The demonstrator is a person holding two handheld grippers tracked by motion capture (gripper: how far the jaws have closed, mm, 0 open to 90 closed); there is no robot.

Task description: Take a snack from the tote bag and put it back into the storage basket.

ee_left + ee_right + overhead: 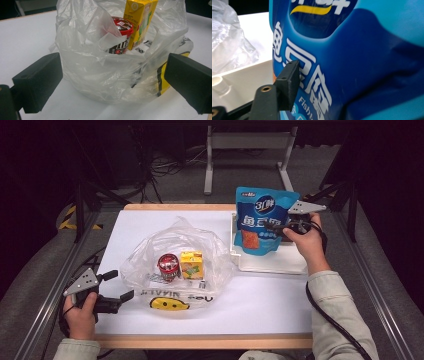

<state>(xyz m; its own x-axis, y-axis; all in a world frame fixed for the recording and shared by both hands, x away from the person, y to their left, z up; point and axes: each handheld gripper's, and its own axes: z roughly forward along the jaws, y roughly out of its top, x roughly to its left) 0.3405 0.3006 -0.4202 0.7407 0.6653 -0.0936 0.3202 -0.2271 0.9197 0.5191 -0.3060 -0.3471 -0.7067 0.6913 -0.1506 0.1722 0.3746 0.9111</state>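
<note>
The right gripper (278, 228) holds a blue snack pouch (263, 219) upright over the white tray (272, 262) at the table's (280, 302) right edge, one jaw lying against its printed face. The left gripper (121, 284), jaws open and empty, rests at the near left corner, facing a clear plastic bag (176, 251) containing a red cup (121, 35) and a yellow carton (140, 21).

White table (260, 310), metal frame (247, 142) and cables (165, 167) behind it
</note>
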